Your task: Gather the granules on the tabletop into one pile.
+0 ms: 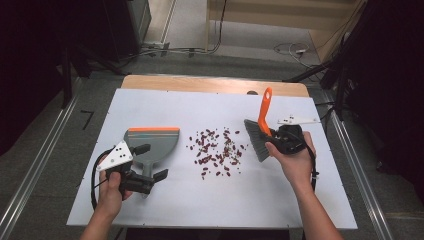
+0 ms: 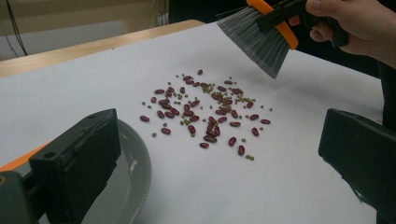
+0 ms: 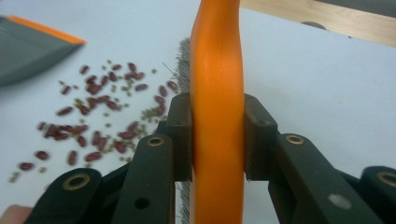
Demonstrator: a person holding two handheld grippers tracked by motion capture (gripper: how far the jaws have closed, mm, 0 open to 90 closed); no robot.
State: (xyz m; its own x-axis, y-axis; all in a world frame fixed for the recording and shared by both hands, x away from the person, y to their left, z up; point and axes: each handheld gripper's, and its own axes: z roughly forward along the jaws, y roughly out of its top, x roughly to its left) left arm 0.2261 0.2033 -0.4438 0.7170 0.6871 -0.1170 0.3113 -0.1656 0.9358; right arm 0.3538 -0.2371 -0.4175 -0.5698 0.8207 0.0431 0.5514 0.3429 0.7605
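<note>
Item: sweeping set on white table sheet [image 1: 150, 210], catalogued against the scattered beans [image 1: 216, 151] as landmark.

Beans: dark red with small green ones among them, loosely spread mid-sheet; seen also from left gripper view [image 2: 205, 112] and right gripper view [image 3: 93, 116].

Brush [image 1: 260, 131]: just right of the beans, grey bristles [image 2: 261, 39] angled down toward them and lifted off the sheet, orange handle [image 3: 217, 112] rising away. Clamped between both jaws of right gripper [image 1: 285, 140], pads pressed flat on either side of the handle, no slack visible.

Dustpan [image 1: 150, 142]: left of the beans, well apart, grey with orange lip [image 1: 152, 129] facing away from the person rather than toward the pile. Handle end lying at left gripper [image 1: 137, 172]; jaws standing wide apart, nothing pinched (rim of the pan beneath one jaw in left gripper view [image 2: 140, 172]).

Handling note, by judgement: close on the pan handle first and turn the lip toward the beans, flat on the sheet. Lower bristles beyond the far-right edge of the scatter, then draw leftward in short, low strokes; fast flicks likely to send round beans rolling off (small green ones especially).
</note>
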